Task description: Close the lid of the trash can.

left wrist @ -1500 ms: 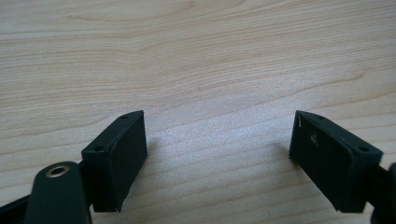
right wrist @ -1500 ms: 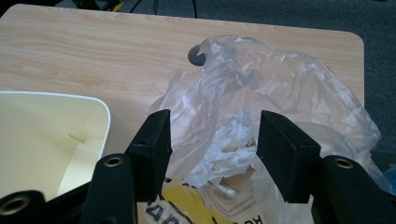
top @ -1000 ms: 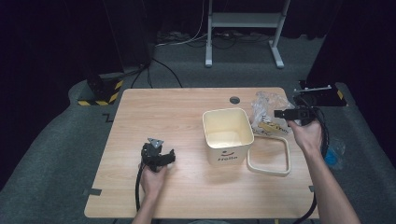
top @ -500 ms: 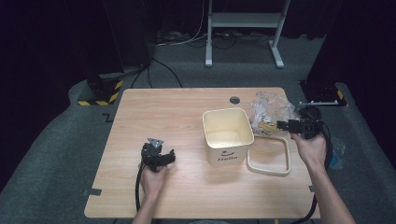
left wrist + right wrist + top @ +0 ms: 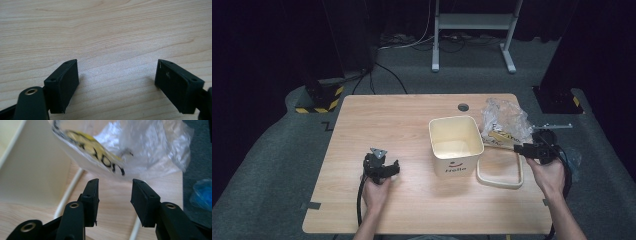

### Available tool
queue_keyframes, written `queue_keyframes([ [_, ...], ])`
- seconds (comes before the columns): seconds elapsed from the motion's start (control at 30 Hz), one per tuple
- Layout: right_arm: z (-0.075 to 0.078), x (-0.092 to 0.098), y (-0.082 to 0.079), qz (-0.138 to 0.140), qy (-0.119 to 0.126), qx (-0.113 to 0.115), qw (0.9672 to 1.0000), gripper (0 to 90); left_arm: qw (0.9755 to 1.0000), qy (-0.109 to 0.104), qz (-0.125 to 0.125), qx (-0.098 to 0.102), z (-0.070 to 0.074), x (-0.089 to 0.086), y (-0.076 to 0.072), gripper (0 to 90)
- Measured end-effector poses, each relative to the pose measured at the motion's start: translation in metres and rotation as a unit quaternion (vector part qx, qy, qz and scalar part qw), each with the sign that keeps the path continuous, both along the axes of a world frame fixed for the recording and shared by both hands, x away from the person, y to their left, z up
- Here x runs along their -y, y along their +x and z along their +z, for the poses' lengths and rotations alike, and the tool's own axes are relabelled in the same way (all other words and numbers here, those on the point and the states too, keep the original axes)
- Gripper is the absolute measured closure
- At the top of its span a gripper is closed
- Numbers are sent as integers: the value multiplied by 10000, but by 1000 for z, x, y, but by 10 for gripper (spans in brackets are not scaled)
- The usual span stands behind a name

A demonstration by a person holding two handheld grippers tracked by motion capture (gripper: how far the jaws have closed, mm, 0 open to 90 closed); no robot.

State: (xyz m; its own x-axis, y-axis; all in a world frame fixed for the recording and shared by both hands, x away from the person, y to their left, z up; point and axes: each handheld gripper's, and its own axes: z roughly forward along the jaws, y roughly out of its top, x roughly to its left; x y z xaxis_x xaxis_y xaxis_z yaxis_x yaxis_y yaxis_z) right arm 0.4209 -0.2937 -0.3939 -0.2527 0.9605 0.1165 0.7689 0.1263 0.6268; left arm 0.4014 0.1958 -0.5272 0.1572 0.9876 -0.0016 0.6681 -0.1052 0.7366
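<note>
My right gripper [image 5: 113, 195], jaws just narrowing, still empty, has dropped toward the plastic bag [image 5: 130, 147]; left gripper [image 5: 116, 77] wide.

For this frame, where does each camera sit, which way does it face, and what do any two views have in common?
High view: above the person's side, looking forward and down at the table; both forearms, left gripper and right gripper show.
Left gripper view: rides the left gripper, facing bare wood between wide-open jaws.
Right gripper view: rides the right gripper, facing the clear plastic bag; its jaws have just been closing, nothing between them.
Shared: high and right gripper views both show the bag, cream bin and lid frame.
</note>
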Motion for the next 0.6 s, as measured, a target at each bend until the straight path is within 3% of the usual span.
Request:
queue_keyframes([
  [0.1,-6,4,-1,-41,-19,-87,10000,615,10000,0,5,5,0,0,0,192],
  [0.23,-21,10,-1,-224,-343,-322,9986,675,10000,0,2,3,0,0,0,192],
  [0.6,-49,14,5,-311,-577,-850,9942,705,10000,1,-1,2,0,0,0,192],
])
